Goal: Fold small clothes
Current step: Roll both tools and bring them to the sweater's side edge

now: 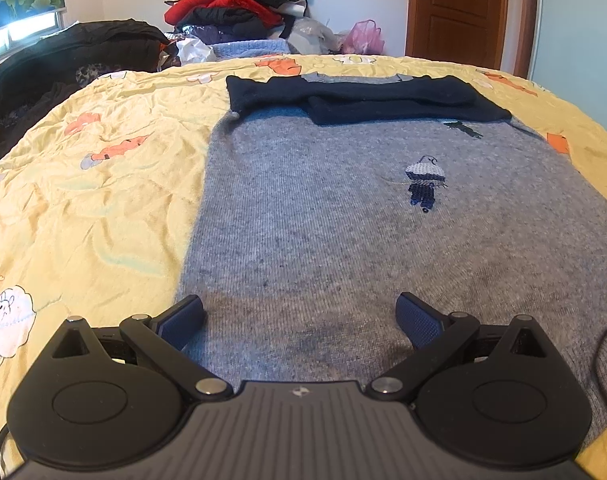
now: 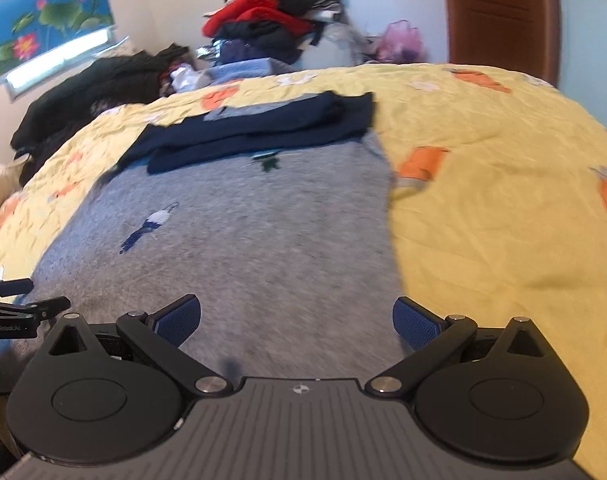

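The left hand-held gripper sits at the bottom of its frame with its blue-padded jaws spread wide and gripping nothing, low over the near hem of a grey knit sweater. The right hand-held gripper is likewise spread apart and empty over the same hem. The sweater lies flat on a bed with a yellow printed bedspread, filling the frame's centre. Its navy sleeves are folded across the chest at the upper centre, and a small blue-and-white embroidered figure marks the front.
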`<state>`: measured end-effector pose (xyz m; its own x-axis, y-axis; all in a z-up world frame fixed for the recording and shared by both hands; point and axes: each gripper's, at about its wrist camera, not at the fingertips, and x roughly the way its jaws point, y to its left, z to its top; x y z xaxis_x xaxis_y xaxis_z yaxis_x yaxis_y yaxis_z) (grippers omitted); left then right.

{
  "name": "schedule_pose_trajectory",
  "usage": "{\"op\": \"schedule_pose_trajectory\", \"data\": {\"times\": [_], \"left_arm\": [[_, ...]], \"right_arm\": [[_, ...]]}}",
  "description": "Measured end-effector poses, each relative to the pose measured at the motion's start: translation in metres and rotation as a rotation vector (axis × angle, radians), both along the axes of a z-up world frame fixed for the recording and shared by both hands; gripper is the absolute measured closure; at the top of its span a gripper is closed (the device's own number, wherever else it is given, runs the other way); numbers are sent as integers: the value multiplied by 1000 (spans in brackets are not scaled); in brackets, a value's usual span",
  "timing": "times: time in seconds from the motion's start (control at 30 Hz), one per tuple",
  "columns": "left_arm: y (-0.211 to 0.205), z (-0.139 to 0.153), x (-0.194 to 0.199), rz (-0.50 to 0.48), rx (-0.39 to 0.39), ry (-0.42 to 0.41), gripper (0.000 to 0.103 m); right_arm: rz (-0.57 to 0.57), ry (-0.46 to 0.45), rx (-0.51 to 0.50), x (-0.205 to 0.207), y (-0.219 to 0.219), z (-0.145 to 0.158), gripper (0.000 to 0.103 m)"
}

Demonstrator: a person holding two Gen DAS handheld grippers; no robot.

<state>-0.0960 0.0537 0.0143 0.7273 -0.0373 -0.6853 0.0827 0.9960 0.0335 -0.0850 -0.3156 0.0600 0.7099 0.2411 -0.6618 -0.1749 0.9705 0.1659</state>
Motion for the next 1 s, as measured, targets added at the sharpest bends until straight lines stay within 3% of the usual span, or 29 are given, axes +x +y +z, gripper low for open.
{"op": "schedule_pose_trajectory", "data": {"times": [0.1,0.27,0.33,0.4,0.47,0.57,0.63,0.83,0.93,1.0], "left_arm": [[1,2,3,-9,0,21,0],[2,1,4,-8,-7,23,0],[0,1,4,-3,-4,21,0],[-1,2,5,6,-5,27,0],[-3,3,6,18,-9,34,0],[-10,8,6,10,-35,45,0],[-19,11,6,-7,-51,39,0],[-53,6,-3,-100,-6,42,0],[-55,3,-18,-137,29,7,0],[-47,3,-25,-162,23,3,0]], "right_arm": [[-60,-17,-85,-20,-27,12,1],[-261,-60,-414,-42,-83,38,0],[-263,-129,-519,-46,-84,47,0],[-187,-202,-569,-46,-69,51,0],[-80,-233,-469,-41,-50,52,0],[86,-134,-188,-17,-21,36,0],[161,-51,-72,3,4,18,1],[282,127,-143,36,65,-18,2],[356,140,-263,11,75,-26,0],[384,170,-244,-11,64,-24,0]]}}
